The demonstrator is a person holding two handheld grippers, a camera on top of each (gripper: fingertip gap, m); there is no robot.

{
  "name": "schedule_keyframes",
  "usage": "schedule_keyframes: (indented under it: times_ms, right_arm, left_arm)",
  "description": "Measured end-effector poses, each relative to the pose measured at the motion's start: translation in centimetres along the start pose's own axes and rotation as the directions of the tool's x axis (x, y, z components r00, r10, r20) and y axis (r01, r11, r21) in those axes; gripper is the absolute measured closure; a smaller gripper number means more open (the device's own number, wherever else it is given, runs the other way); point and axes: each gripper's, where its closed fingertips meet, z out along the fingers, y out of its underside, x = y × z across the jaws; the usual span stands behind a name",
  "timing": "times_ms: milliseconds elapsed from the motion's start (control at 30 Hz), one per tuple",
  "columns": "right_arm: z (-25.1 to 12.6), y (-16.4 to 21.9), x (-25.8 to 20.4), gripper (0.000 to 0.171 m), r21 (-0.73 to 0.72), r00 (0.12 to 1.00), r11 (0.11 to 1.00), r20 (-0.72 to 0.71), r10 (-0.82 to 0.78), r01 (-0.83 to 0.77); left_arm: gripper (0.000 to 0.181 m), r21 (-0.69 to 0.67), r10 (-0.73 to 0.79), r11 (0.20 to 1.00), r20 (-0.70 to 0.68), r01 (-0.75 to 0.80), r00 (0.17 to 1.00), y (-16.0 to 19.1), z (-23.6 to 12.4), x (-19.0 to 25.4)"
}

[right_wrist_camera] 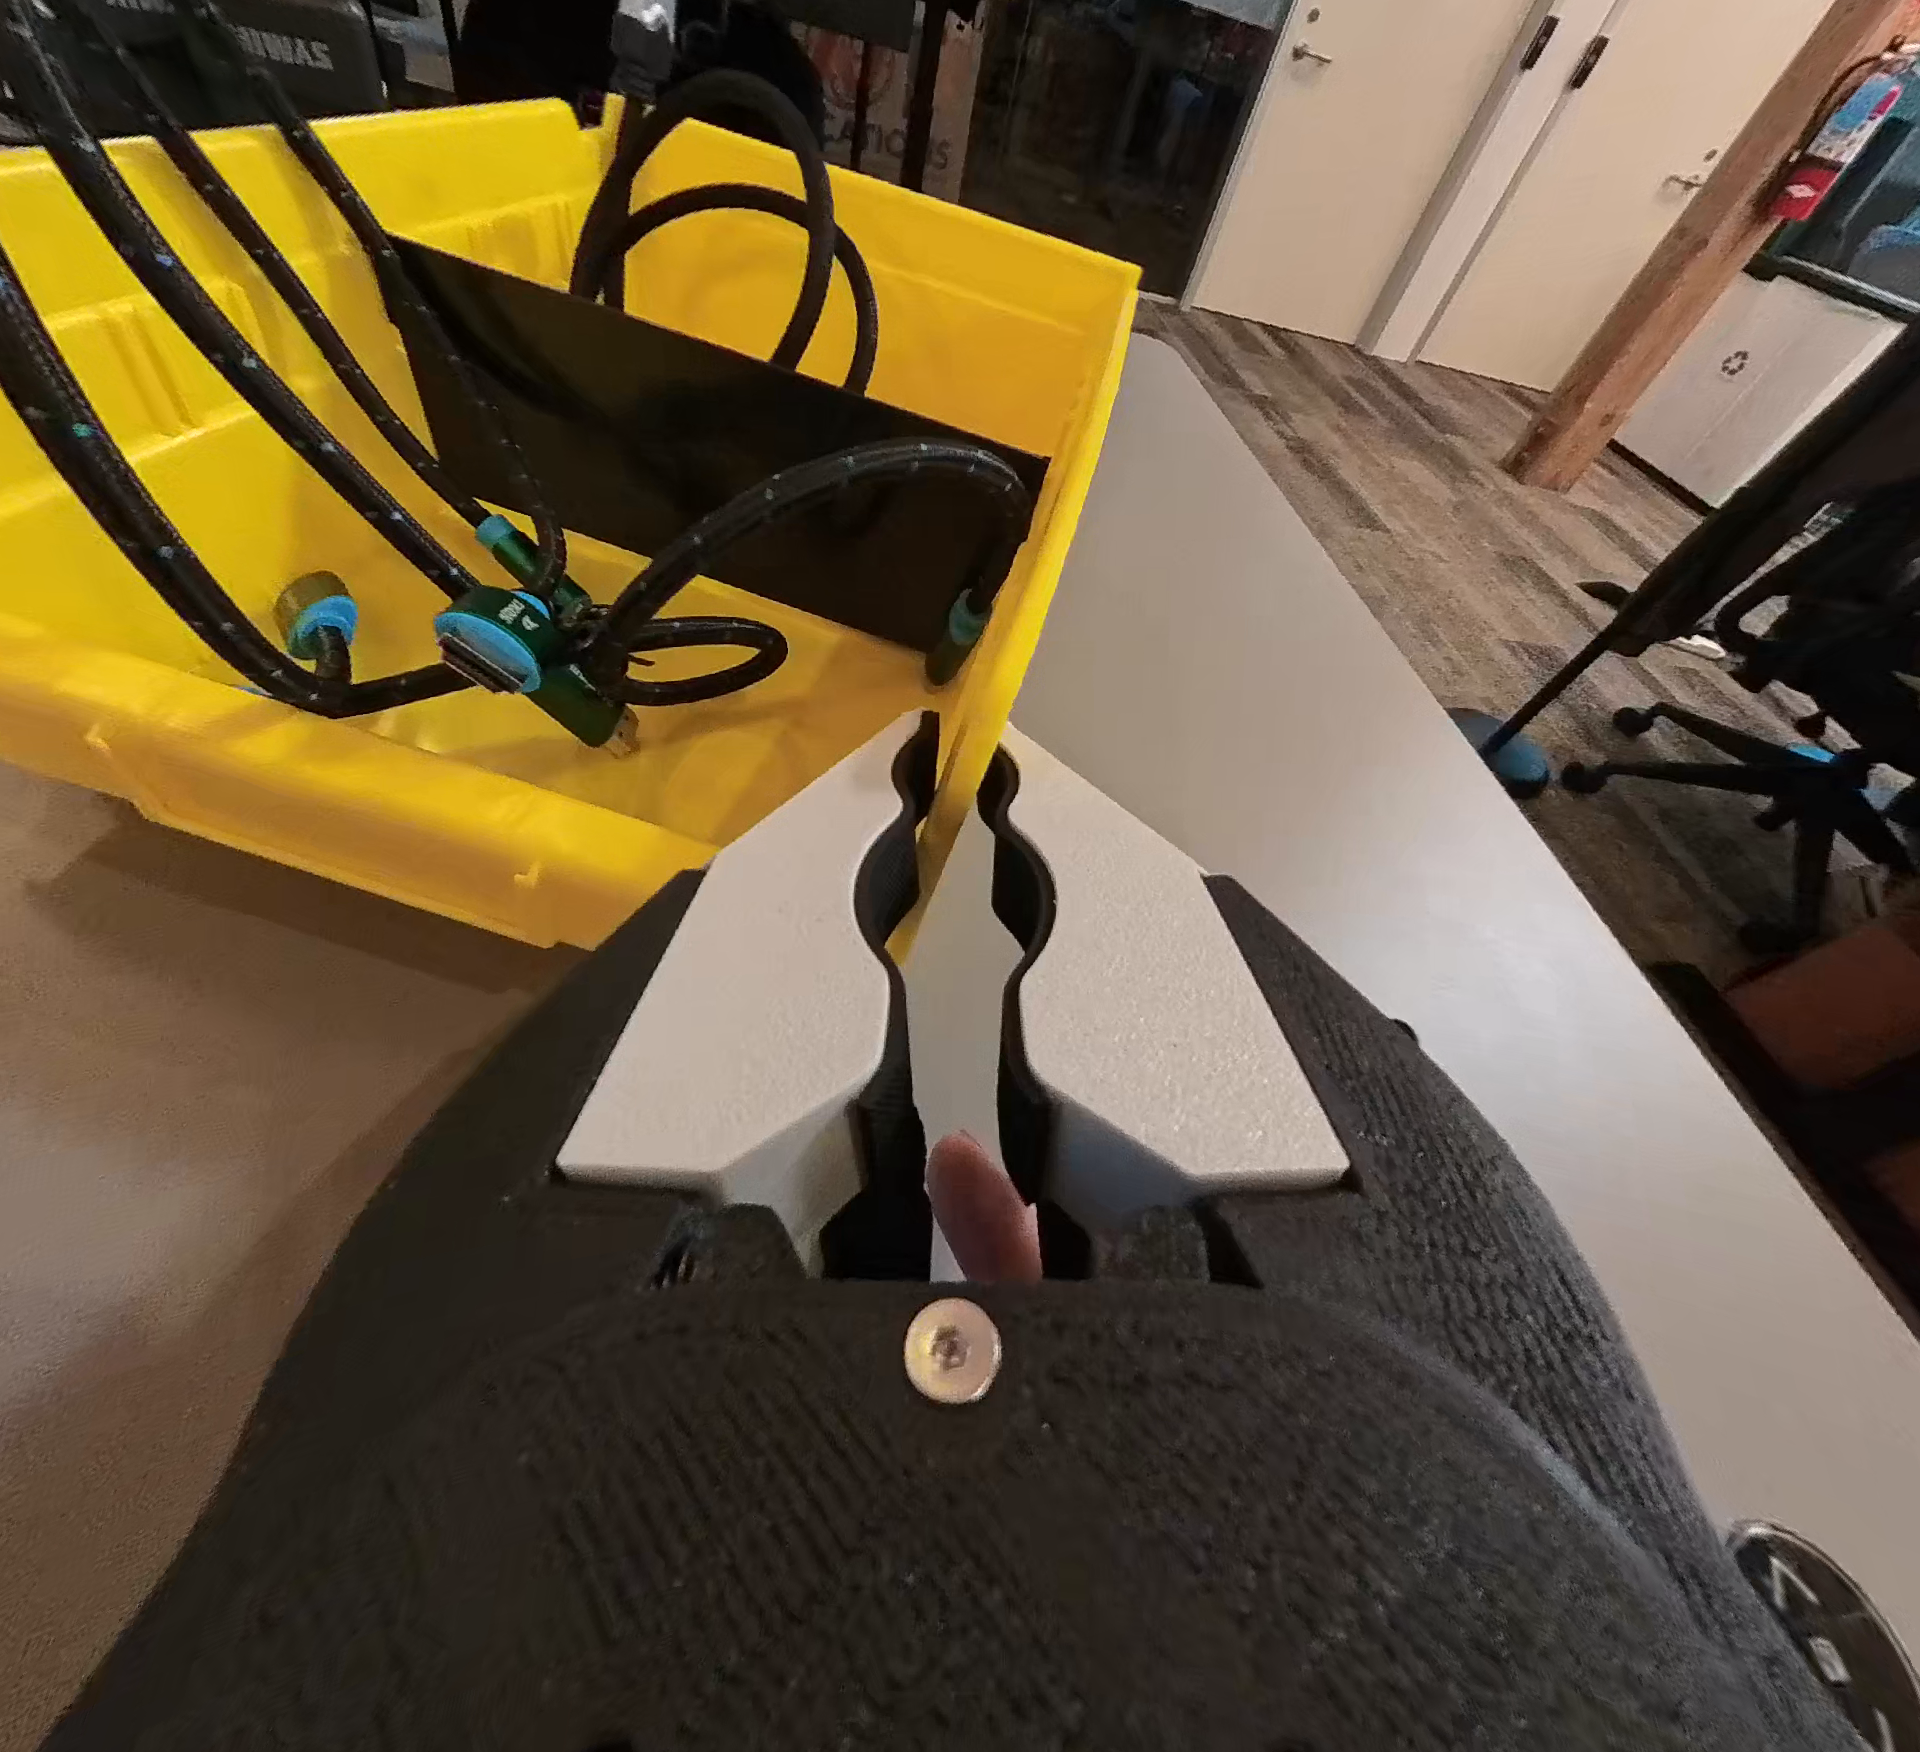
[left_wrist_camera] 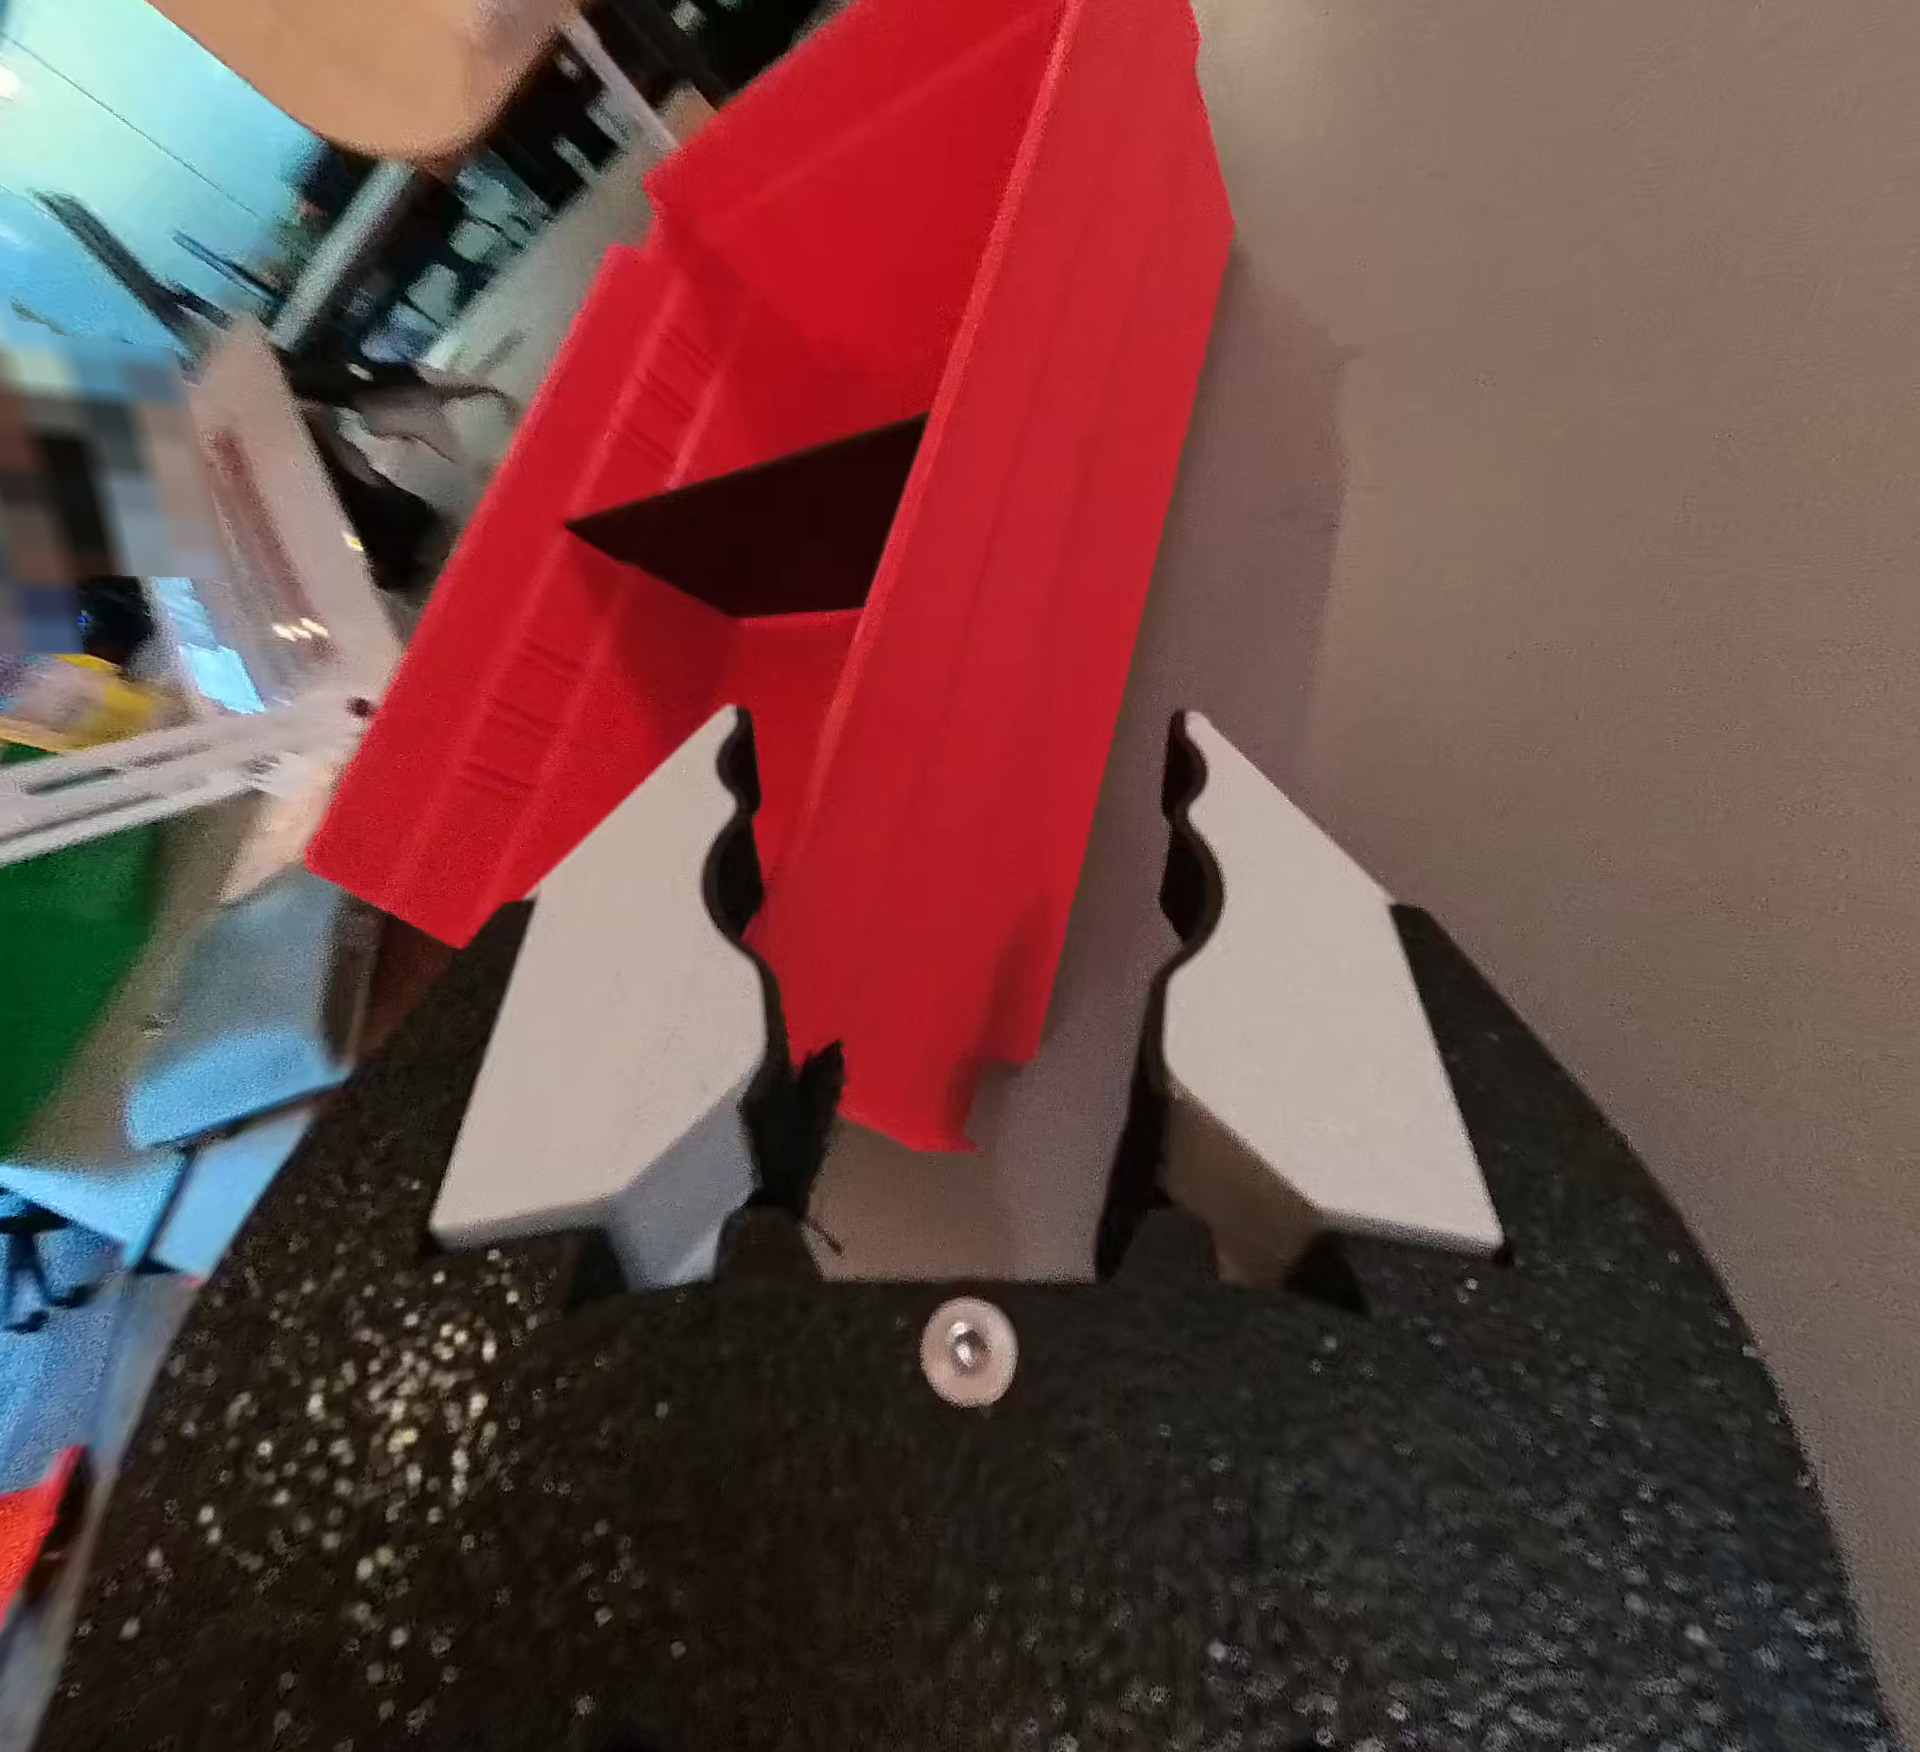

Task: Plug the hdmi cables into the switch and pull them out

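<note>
In the left wrist view, the left gripper (left_wrist_camera: 961,871) is pointing toward twelve o'clock with its two pale grey fingers (left_wrist_camera: 623,1006) spread wide, released and clasping nothing. The near wall of a red plastic bin (left_wrist_camera: 935,476) is standing in the gap between them; the bin's long axis is running from six o'clock up toward one o'clock, and a black divider panel (left_wrist_camera: 769,528) is crossing its inside. The bin is resting on a pale grey table (left_wrist_camera: 1558,455) that is filling the three o'clock side. The whole view is tilting and blurring.

In the right wrist view, a yellow plastic bin (right_wrist_camera: 343,798) is sitting at ten o'clock on the pale grey tabletop (right_wrist_camera: 1299,767). Black braided hdmi cables (right_wrist_camera: 239,393) are lying inside it, their strands running from eleven o'clock down toward the bin floor, where green-and-blue connector heads (right_wrist_camera: 499,642) are lying in a loose cluster, one metal tip pointing toward five o'clock. A black divider plate (right_wrist_camera: 644,435) is crossing the bin, and another cable coil (right_wrist_camera: 727,248) is looping behind it at twelve o'clock. The right gripper (right_wrist_camera: 951,757) is reaching toward twelve o'clock, its pale grey fingers (right_wrist_camera: 748,1006) nearly together and straddling the bin's right side wall; I cannot tell whether they are pinching it. A person's fingertip (right_wrist_camera: 982,1203) is showing between the finger bases
</note>
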Motion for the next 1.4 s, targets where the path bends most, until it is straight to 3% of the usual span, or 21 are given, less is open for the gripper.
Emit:
schedule_keyframes:
  times_ms: [167,333,433,567,867,1233,1333,1400]
  right_arm:
    - [-0.2,-0.2,-1.2,0.165,0.009,0.999,1.000,0.041,-0.001,0.000]
    - [-0.4,-0.5,-2.7,0.163,0.019,0.997,0.999,0.071,-0.037,0.036]
    - [-0.5,-0.7,-3.3,0.162,0.022,0.996,0.999,0.083,-0.041,0.039]
    - [-0.8,-0.9,-4.8,0.162,0.031,0.992,0.998,0.108,-0.058,0.055]
    - [-1.8,-2.0,-10.4,0.162,0.070,0.971,0.993,0.214,-0.106,0.093]
    - [-2.3,-4.0,-19.2,0.161,0.117,0.917,0.988,0.376,-0.134,0.097]
    - [-2.3,-4.3,-21.1,0.157,0.123,0.881,0.988,0.453,-0.140,0.093]
    - [-2.8,-5.1,-21.1,0.139,0.150,0.865,0.986,0.484,-0.133,0.068]
  left_arm:
    - [0.143,-0.040,0.015,0.999,-0.004,-0.016,1.000,0.7,0.1,-0.9]
    - [0.177,-0.027,-0.067,0.998,-0.271,0.063,0.960,-0.2,-0.9,1.8]
    - [0.178,-0.019,-0.050,0.999,-0.289,0.046,0.956,0.4,-1.9,1.7]
    - [0.179,0.050,-0.051,0.995,-0.455,0.082,0.889,0.6,-4.7,3.1]
    - [0.178,0.225,0.256,0.963,-0.590,-0.148,0.766,1.2,-13.5,5.2]
    - [0.179,0.348,0.454,0.891,-0.716,-0.292,0.531,3.1,-24.6,8.3]
    - [0.179,0.375,0.480,0.877,-0.729,-0.302,0.489,2.6,-27.3,8.2]
    - [0.179,0.399,0.475,0.880,-0.748,-0.257,0.464,1.6,-28.7,8.2]
